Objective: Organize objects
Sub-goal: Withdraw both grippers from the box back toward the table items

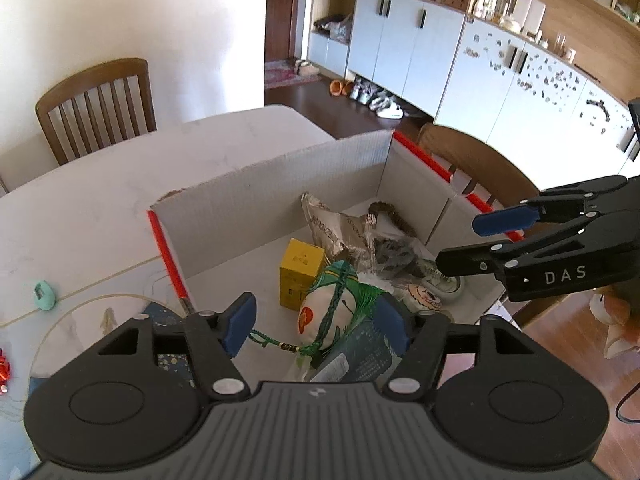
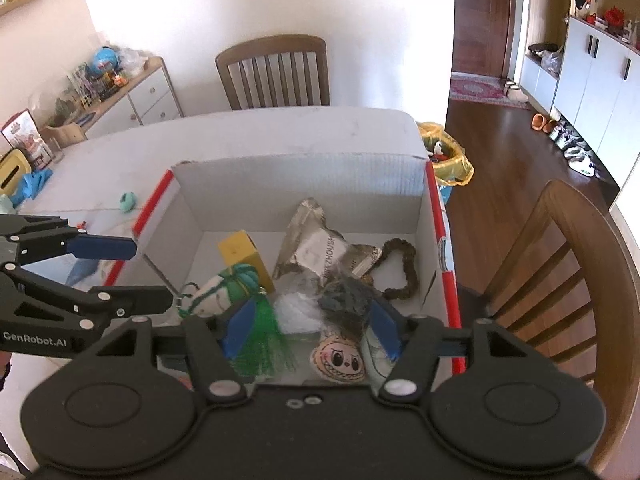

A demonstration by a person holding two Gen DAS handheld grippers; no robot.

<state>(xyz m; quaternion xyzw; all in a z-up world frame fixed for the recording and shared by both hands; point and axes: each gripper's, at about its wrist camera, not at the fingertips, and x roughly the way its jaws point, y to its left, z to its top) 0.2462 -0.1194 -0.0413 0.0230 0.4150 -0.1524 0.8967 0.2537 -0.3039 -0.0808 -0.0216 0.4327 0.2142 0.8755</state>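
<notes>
Over the near rim of the cardboard box (image 2: 296,172), the left gripper (image 1: 316,320) and right gripper (image 2: 308,330) both hang spread and empty; the green-tasselled sachet (image 1: 324,312) could snag a finger by its cord, with the yellow carton (image 2: 242,258), crumpled foil bag (image 2: 320,248) and, on the table beyond, the mint trinket (image 2: 128,202)

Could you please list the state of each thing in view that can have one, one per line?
Box: open, items inside.
Yellow carton: closed, tilted.
Foil bag: crumpled, lying flat.
Tasselled sachet: lying on its side.
Face plush: face up.
Left hand-held gripper: open, empty.
Right hand-held gripper: open, empty.
</notes>
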